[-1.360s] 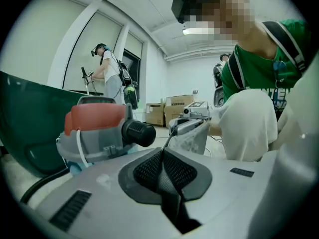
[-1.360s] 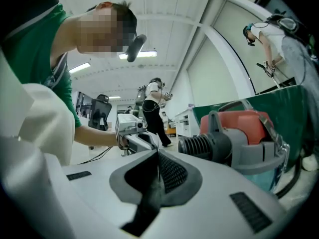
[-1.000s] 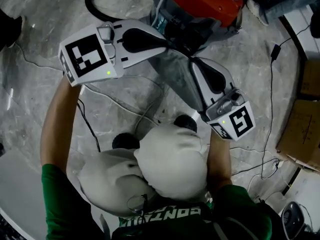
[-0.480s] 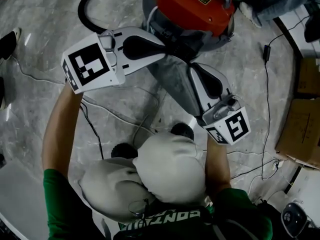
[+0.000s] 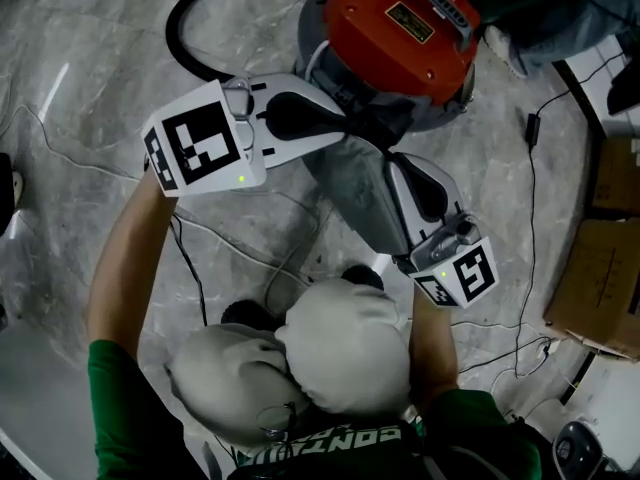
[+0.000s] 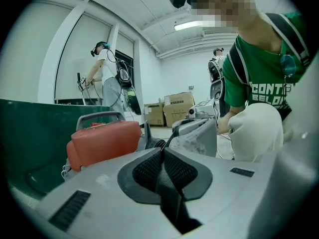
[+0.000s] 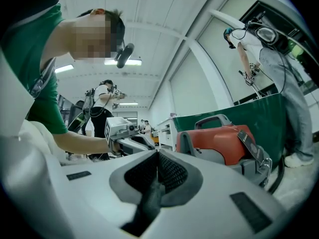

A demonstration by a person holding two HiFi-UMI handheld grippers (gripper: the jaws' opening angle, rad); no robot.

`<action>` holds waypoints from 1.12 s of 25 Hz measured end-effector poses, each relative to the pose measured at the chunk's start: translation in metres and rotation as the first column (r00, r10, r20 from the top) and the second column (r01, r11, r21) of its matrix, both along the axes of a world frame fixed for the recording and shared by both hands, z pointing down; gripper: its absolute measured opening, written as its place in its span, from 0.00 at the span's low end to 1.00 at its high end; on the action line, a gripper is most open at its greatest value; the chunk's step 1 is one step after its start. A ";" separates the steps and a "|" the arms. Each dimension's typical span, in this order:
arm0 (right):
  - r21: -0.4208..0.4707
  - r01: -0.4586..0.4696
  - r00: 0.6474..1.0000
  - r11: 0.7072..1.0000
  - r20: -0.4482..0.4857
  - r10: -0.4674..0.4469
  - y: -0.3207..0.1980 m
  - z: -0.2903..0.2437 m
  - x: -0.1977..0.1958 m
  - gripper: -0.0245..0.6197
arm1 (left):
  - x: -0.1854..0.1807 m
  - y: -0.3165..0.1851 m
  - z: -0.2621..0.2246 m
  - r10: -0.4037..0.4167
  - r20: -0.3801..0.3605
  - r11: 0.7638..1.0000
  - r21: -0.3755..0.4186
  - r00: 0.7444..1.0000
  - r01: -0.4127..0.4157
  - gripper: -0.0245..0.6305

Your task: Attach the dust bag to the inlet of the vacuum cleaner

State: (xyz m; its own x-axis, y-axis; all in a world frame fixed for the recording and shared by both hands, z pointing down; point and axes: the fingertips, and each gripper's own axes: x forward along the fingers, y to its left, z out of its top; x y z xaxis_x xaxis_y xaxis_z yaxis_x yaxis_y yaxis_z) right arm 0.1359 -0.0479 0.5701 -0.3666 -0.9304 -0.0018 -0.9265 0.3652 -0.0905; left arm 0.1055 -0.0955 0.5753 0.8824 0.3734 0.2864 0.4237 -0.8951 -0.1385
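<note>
The vacuum cleaner [image 5: 400, 33], a grey drum with a red lid, stands at the top of the head view. A limp grey dust bag [image 5: 355, 188] hangs just in front of it, between my two grippers. My left gripper [image 5: 352, 133] comes in from the left and is shut on the bag's upper edge. My right gripper [image 5: 395, 163] comes from the lower right and is shut on the same edge. Dark fabric is pinched between the pads of the left gripper [image 6: 162, 152] and of the right gripper [image 7: 157, 156]. The red lid [image 6: 102, 141] [image 7: 224, 141] lies just beyond both. The inlet is hidden.
A black hose [image 5: 195, 28] loops on the marble floor left of the vacuum. Cables [image 5: 230, 230] trail under my arms, and my knees [image 5: 340, 353] are bent below the bag. Cardboard boxes [image 5: 600, 268] sit at the right. A green barrier [image 6: 30, 133] stands behind the vacuum, and other people stand beyond it.
Both grippers have shifted a little with the bag and stay at the vacuum's near side. The head view has drifted, so more of the red lid shows. Both grips are unchanged.
</note>
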 end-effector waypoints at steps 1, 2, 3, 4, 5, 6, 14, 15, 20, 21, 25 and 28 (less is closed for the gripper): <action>0.001 -0.002 1.000 1.000 0.004 0.002 -0.001 0.000 0.001 0.06 | 0.001 0.000 0.000 0.004 -0.001 1.000 -0.001 1.000 -0.004 0.07; 0.002 -0.004 1.000 1.000 0.009 0.004 -0.002 0.001 0.002 0.06 | 0.001 -0.001 0.000 0.008 -0.002 1.000 -0.003 1.000 -0.008 0.07; 0.003 -0.006 1.000 1.000 0.015 0.006 -0.003 0.001 0.004 0.06 | 0.002 -0.002 0.000 0.011 -0.003 1.000 -0.004 1.000 -0.011 0.07; 0.004 -0.006 1.000 1.000 0.022 0.006 -0.004 0.001 0.005 0.06 | 0.004 -0.003 0.000 0.016 -0.003 1.000 -0.003 1.000 -0.016 0.07; 0.005 -0.005 1.000 1.000 0.028 0.005 -0.005 0.001 0.006 0.06 | 0.005 -0.004 0.000 0.021 -0.001 1.000 -0.001 1.000 -0.021 0.07; 0.005 -0.005 0.999 1.000 0.034 0.004 -0.005 0.001 0.008 0.06 | 0.007 -0.005 0.001 0.026 0.002 1.000 0.001 1.000 -0.026 0.07; -0.012 0.005 0.999 1.000 0.054 -0.004 -0.013 0.003 0.017 0.06 | 0.021 -0.015 0.006 0.042 0.023 0.999 -0.003 0.999 -0.042 0.09; -0.014 0.006 0.999 1.000 0.054 -0.005 -0.014 0.003 0.018 0.06 | 0.023 -0.015 0.007 0.041 0.022 0.999 -0.007 0.999 -0.041 0.09; -0.022 0.009 0.998 1.000 0.061 -0.008 -0.016 0.002 0.021 0.07 | 0.025 -0.018 0.007 0.043 0.019 0.999 -0.019 0.999 -0.042 0.09; -0.022 0.008 0.998 1.000 0.062 -0.007 -0.017 0.002 0.021 0.07 | 0.026 -0.018 0.007 0.044 0.018 0.999 -0.016 0.999 -0.044 0.09; -0.017 0.005 0.998 1.000 0.069 -0.003 -0.017 0.002 0.023 0.07 | 0.027 -0.018 0.007 0.047 0.013 0.999 -0.002 0.999 -0.047 0.09; -0.012 0.018 0.998 1.000 0.065 -0.017 -0.018 0.003 0.023 0.07 | 0.026 -0.017 0.008 0.051 0.012 0.999 0.000 0.999 -0.051 0.09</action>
State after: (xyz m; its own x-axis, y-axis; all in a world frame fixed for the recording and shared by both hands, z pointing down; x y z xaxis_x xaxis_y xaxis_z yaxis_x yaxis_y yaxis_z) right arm 0.1593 -0.0657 0.5728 -0.3826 -0.9238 -0.0143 -0.9119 0.3801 -0.1550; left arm 0.1317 -0.1130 0.5831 0.8587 0.4175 0.2971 0.4702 -0.8725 -0.1330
